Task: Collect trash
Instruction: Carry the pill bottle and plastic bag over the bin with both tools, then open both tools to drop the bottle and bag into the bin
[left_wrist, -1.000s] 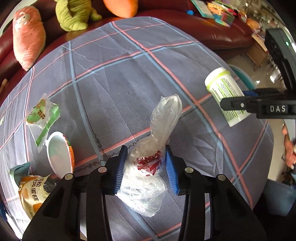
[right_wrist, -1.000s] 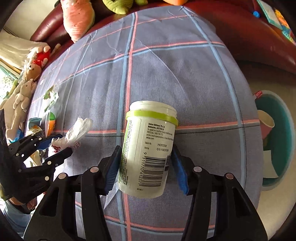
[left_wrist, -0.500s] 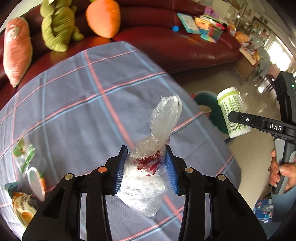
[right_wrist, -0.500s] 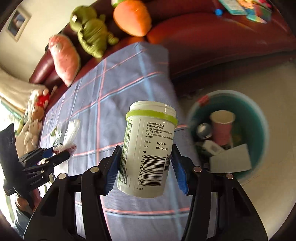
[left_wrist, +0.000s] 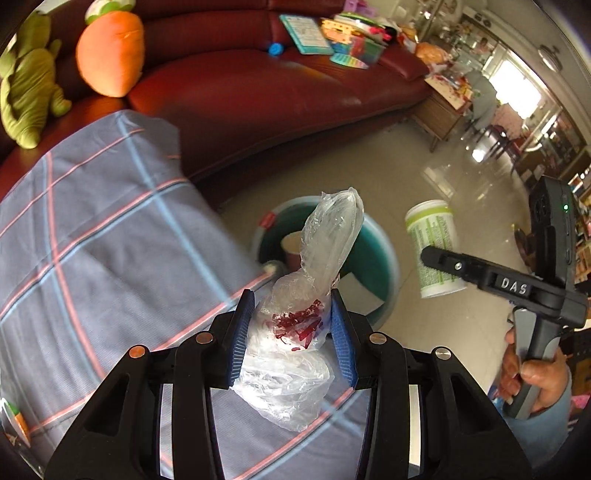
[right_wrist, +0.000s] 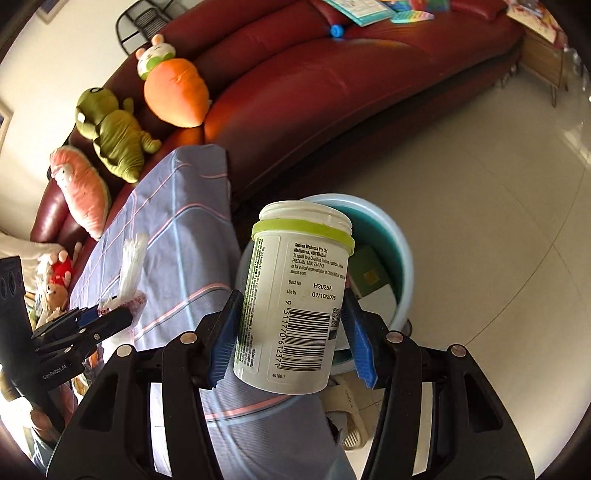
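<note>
Above the teal bin (left_wrist: 384, 266), the left gripper (left_wrist: 291, 325) pinches a crumpled clear bag (left_wrist: 295, 332), the right gripper (right_wrist: 291, 332) a white bottle (right_wrist: 295, 295).

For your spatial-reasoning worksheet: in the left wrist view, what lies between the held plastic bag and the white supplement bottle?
Only the teal bin's far rim and bare floor tiles separate the plastic bag from the bottle; nothing else lies there, as the left wrist view shows.

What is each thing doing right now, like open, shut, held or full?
Left tongs: shut on the plastic bag.
Plastic bag: crumpled, held up.
Right tongs: shut on the white bottle.
White bottle: lidless, held upright.
Teal bin: open, trash inside.
Tablecloth: spread flat.
</note>
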